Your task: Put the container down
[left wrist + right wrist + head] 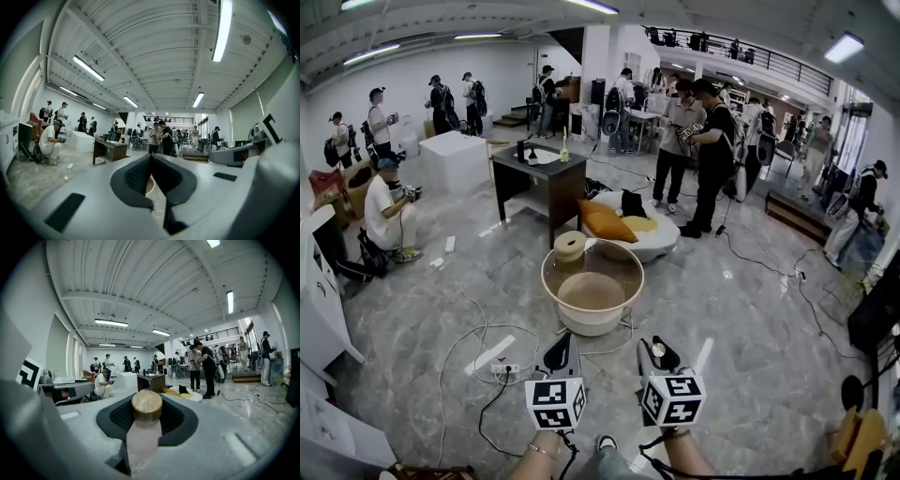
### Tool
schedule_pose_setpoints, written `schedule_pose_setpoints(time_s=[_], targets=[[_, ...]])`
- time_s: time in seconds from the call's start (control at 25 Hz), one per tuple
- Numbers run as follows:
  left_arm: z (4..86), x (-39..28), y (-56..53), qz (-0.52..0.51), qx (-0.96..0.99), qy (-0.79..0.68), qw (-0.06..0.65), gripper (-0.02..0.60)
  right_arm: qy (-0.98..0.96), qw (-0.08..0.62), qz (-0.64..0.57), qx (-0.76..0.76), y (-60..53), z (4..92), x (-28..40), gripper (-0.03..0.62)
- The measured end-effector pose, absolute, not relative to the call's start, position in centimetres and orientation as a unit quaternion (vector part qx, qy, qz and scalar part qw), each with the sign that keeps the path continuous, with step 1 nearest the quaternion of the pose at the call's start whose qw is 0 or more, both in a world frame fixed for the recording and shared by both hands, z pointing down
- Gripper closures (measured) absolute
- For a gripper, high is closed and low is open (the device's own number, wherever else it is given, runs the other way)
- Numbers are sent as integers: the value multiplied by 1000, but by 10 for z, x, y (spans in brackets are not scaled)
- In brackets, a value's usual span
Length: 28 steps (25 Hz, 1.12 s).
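The container [146, 430], a frosted bottle with a round wooden lid [146, 405], sits upright between the jaws of the right gripper [146, 414], and the jaws pinch its body just under the lid. In the head view the right gripper [659, 355] is held above the grey floor [750, 337], so the container [658, 351] is off the ground, its lid showing as a small pale disc between the dark jaws. The left gripper [560, 354] hangs just beside it. In the left gripper view the jaws of that gripper [151, 161] are pressed together with nothing between them. Just ahead of both grippers a wide round tub [592, 324] stands on the floor, its near wall closest to the jaws, and a pale roll [570, 246] rests on its far rim. White cables [478, 336] loop over the floor to the left of the tub, near a power strip [506, 368]. Beyond the tub lie an orange cushion [605, 223] on a low white round pad [656, 242] and a dark bench [539, 183] carrying a few small items. A person [386, 214] crouches well off to the left, and two people [698, 155] stand past the pad, with more people farther back in the hall.
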<state>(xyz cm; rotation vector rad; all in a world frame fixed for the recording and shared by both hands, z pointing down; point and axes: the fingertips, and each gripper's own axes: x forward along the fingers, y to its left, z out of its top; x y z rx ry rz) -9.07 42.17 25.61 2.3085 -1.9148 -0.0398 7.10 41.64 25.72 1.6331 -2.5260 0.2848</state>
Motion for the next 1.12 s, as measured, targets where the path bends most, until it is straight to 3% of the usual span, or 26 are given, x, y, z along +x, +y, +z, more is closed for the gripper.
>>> schedule_pose_setpoints(time_s=[1.12], targets=[[242, -51, 214, -4, 742, -667, 67, 580, -855, 70, 104, 503, 196, 255, 117, 474]])
